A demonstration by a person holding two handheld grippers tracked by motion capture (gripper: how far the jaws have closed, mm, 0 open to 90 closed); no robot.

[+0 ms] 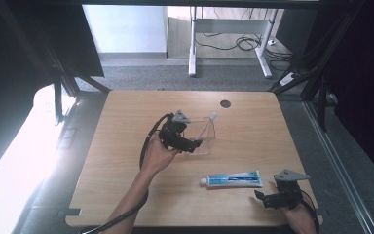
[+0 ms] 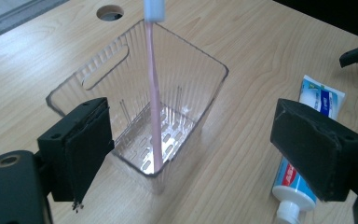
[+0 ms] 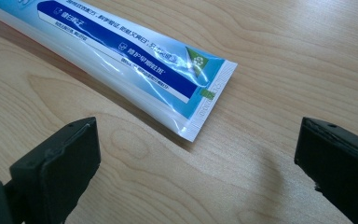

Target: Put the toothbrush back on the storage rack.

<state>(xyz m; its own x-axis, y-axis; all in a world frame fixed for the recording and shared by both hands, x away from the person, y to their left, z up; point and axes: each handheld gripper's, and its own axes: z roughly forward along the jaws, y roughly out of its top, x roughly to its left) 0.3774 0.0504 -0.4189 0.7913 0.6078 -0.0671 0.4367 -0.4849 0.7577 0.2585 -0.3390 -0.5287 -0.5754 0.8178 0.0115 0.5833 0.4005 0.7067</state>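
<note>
High view, table: one wooden table [image 1: 126,190] with one round hole [image 1: 225,104] near its far edge.
High view, container: one clear plastic container [image 1: 205,139] stood near the table's middle, with one pink toothbrush [image 1: 208,125] leaning inside, head up.
High view, tube: one toothpaste tube [image 1: 233,179] lay flat toward the near right, cap pointing left.
High view, grippers: two; the left gripper [image 1: 195,145] was just beside the container's left wall, the right gripper [image 1: 260,196] sat near the tube's flat end, apart from it.
Left gripper view, jaws: spread wide and empty, the container [image 2: 200,88] between and beyond them.
Left gripper view, contents: one toothbrush [image 2: 153,93] stood upright in the container, its foot on the slotted floor; one tube [image 2: 307,140] lay right of it, white cap nearest.
Right gripper view, jaws: spread wide, holding nothing, above bare wood.
Right gripper view, tube: the crimped end of the tube [image 3: 135,60] lay just ahead of the jaws, untouched.
</note>
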